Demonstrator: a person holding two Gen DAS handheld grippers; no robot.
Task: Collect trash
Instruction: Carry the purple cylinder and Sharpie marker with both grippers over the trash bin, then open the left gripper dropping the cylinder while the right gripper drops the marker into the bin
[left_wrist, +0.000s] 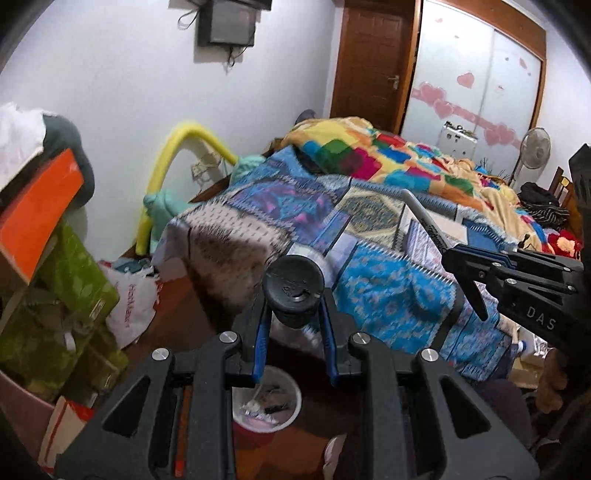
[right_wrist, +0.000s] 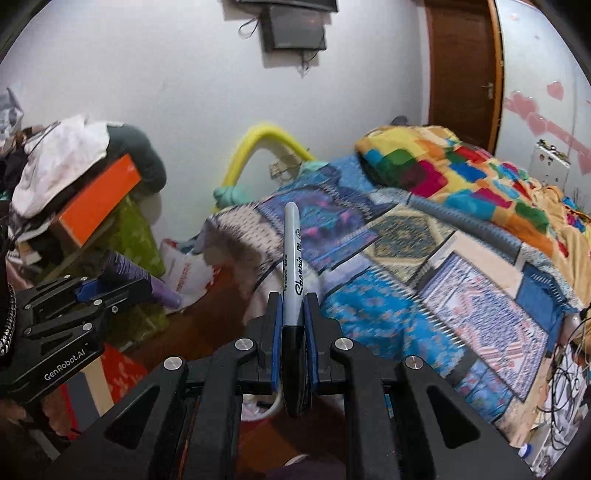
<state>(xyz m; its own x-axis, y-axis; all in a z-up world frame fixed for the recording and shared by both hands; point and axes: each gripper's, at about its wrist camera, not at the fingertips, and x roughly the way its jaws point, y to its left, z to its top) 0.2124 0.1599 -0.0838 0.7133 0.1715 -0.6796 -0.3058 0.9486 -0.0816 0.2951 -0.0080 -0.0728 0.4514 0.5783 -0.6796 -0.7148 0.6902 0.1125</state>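
Beside the quilted bed (left_wrist: 369, 229), our left gripper (left_wrist: 293, 314) clamps a purple tube (right_wrist: 147, 282), our right gripper (right_wrist: 293, 328) a marker (right_wrist: 293, 266). We're carrying both; next, releasing them over the bin (left_wrist: 291, 391) below.

I count two tongs, my left tongs (left_wrist: 293, 314) and right tongs (right_wrist: 294, 325). One purple bottle (left_wrist: 293, 291), one marker (right_wrist: 293, 266), one red bin (left_wrist: 266, 406), one bed (left_wrist: 369, 258), one orange box (left_wrist: 37, 218), one fan (left_wrist: 533, 149).
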